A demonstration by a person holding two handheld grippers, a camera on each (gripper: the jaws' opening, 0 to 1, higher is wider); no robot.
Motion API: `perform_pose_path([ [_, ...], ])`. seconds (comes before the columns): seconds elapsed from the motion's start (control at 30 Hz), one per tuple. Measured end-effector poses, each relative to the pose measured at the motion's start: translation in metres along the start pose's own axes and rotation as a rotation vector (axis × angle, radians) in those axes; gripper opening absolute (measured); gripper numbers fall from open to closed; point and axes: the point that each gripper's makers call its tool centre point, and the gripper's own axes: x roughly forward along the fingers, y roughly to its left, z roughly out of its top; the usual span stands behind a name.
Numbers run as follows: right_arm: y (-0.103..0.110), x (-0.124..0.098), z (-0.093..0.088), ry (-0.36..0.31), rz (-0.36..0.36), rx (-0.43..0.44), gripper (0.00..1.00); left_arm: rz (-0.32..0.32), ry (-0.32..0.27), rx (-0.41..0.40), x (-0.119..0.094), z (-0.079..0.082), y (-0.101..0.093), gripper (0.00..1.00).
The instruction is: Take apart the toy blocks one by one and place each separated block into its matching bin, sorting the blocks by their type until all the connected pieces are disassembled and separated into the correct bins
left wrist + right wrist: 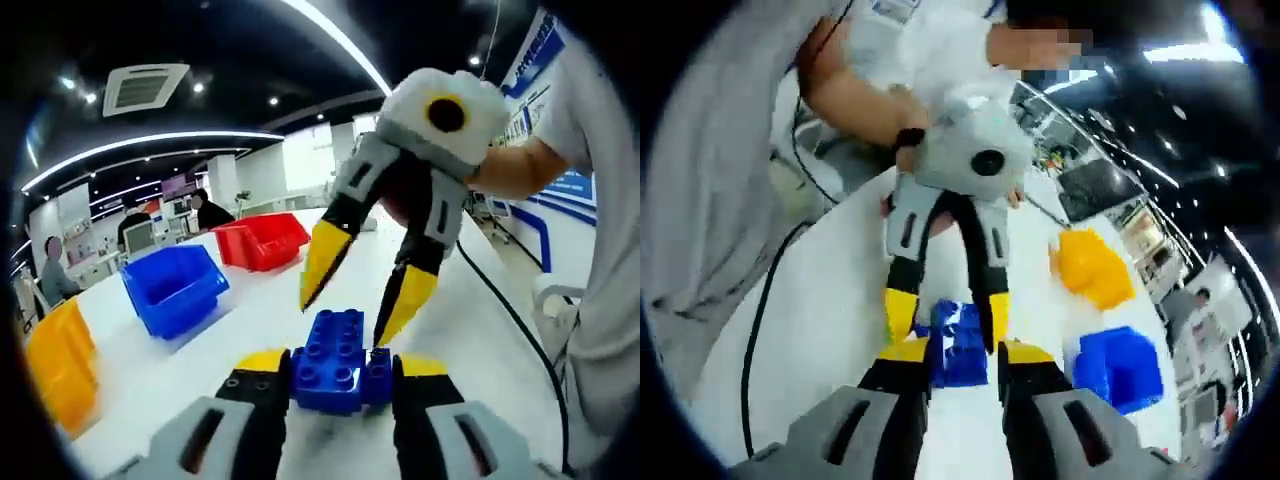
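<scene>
A stack of blue toy blocks (330,378) sits low over the white table, with a smaller blue block (337,328) on top. My left gripper (342,365) is shut on the lower block, one yellow-tipped jaw on each side. My right gripper (343,320) comes down from above, open, its fingers straddling the top block. In the right gripper view the blue blocks (960,350) lie between my right gripper's (965,352) jaws, and the left gripper (948,318) reaches in from the far side.
A yellow bin (60,365), a blue bin (175,285) and a red bin (265,238) stand in a row on the white table (450,330). A black cable (510,320) crosses the table. The person's forearm (525,165) is at the right. Seated people are far behind.
</scene>
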Motion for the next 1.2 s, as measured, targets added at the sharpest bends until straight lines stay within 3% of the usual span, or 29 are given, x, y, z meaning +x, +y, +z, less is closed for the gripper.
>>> perform_pose_path([
  [0.17,0.003,0.006,-0.010,-0.013,0.126,0.209,0.33,-0.012,-0.005,0.002,-0.001,0.000,-0.001,0.42],
  [0.2,-0.001,0.009,-0.018,-0.029,0.194,0.269,0.32,-0.017,-0.007,0.003,-0.001,0.000,-0.002,0.42],
  [0.27,0.007,0.014,-0.022,-0.004,0.269,0.307,0.28,-0.022,-0.011,0.003,-0.001,0.000,-0.003,0.41],
  [0.43,0.015,0.014,-0.014,0.001,0.294,0.197,0.24,-0.021,0.001,0.007,-0.002,0.000,-0.003,0.41],
  [0.53,0.017,0.013,-0.011,0.013,0.265,0.109,0.23,-0.021,0.012,0.005,-0.002,0.000,-0.003,0.41],
  [0.6,0.019,0.012,-0.002,0.004,0.221,0.016,0.23,-0.022,0.016,0.006,-0.002,0.000,-0.003,0.41],
  [0.77,0.016,0.010,0.000,0.128,0.154,-0.306,0.23,-0.024,0.030,0.020,-0.001,0.001,-0.003,0.41],
  [0.9,0.012,0.007,0.003,0.170,0.068,-0.446,0.23,-0.026,0.025,0.017,-0.001,0.002,-0.002,0.41],
  [1.03,0.003,0.003,0.006,0.143,-0.015,-0.479,0.23,-0.024,0.019,0.016,-0.001,0.002,-0.002,0.42],
  [1.2,0.000,-0.005,0.012,0.099,-0.041,-0.426,0.23,-0.021,0.023,0.017,0.000,0.002,-0.002,0.42],
])
